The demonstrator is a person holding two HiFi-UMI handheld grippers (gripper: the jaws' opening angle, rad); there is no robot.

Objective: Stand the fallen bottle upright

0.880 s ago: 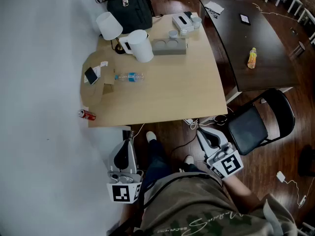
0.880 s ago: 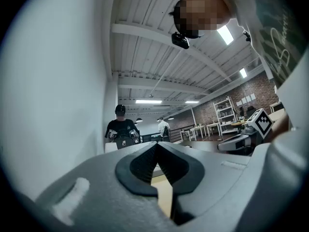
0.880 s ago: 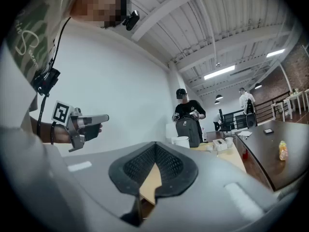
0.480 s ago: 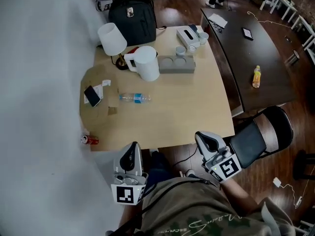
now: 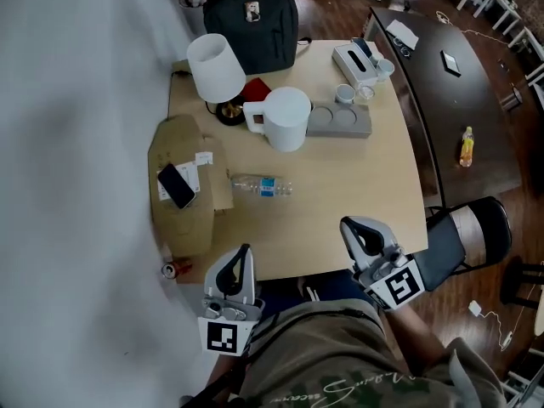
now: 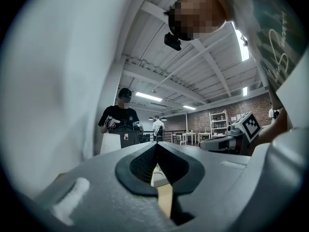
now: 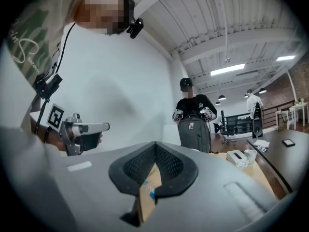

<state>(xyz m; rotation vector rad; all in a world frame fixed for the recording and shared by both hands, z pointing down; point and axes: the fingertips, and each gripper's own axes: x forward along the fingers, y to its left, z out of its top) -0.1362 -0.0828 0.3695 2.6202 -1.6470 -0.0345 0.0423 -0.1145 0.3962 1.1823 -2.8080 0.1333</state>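
A clear plastic bottle with a blue label [image 5: 263, 186] lies on its side near the middle of the pale wooden counter [image 5: 365, 185] in the head view. It is just beside a brown cardboard sheet [image 5: 183, 228] that carries a black phone [image 5: 176, 185]. The left tool [image 5: 242, 257] and the right tool [image 5: 355, 228] hover at the counter's near edge, well apart from the bottle.

The left gripper view and the right gripper view each show that tool's jaws together with nothing clamped. Only a sliver of tan counter shows through the slot below the tips.

Beyond the bottle stand a white jug [image 5: 286, 118], a white-shaded lamp [image 5: 215, 66] and a grey tray with round hollows [image 5: 340, 119]. Small cups [image 5: 344, 93] sit near a white tissue box [image 5: 354, 58]. What the jug and cups hold cannot be told. A black backpack [image 5: 255, 22] stands at the counter's far edge.

Only the two gripper views show a person in a black top [image 7: 193, 108] standing behind that backpack, under a white beamed ceiling [image 6: 193, 57]. Only the head view shows a red can [image 5: 174, 269] beside the counter's near left corner and a yellow bottle [image 5: 466, 146] on a dark table [image 5: 442, 100].
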